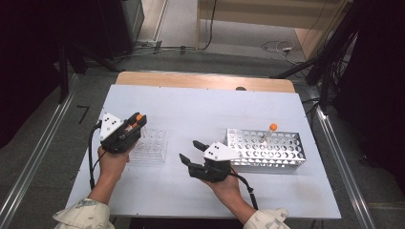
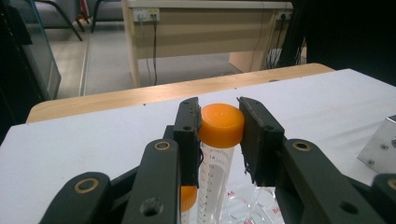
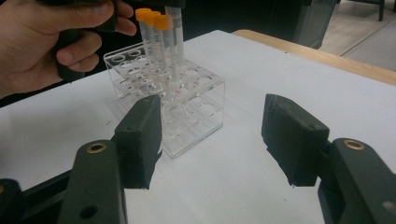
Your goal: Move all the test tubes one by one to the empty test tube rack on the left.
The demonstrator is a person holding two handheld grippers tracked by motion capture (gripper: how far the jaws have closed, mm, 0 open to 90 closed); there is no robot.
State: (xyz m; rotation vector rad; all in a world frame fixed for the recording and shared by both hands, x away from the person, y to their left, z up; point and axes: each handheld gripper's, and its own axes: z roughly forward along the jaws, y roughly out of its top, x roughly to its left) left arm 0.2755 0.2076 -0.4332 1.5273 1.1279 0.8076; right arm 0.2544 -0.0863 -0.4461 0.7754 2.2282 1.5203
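High view: left gripper (image 1: 135, 123) at left of centre, clamped on an orange-capped tube (image 1: 138, 117), hovering over the clear rack (image 1: 152, 145) just below and right of it; looks like mid-transfer, tube either going into or coming out of a rack hole, cannot tell which. Right gripper (image 1: 190, 150) at lower centre, jaws apart, nothing between them, parked on the white table (image 1: 191, 109), probably waiting its turn. Metal rack (image 1: 267, 147) at right of centre, one more orange-capped tube standing in it. Left gripper view: jaws pressed on both sides of the orange cap (image 2: 221, 125) at frame centre, grip taken high on the cap so the body hangs free for the hole; tube upright, clear plastic, printed graduation marks down the side, looks empty. Second orange cap peeking at lower left behind the jaw; clear rack at bottom edge. Right gripper view: own jaws wide apart at the bottom, empty, aimed at the clear rack in upper centre. Three capped tubes standing in the rack's back row, held tube upright beside them, base at the rack top; hand (image 3: 51, 37) at upper left.
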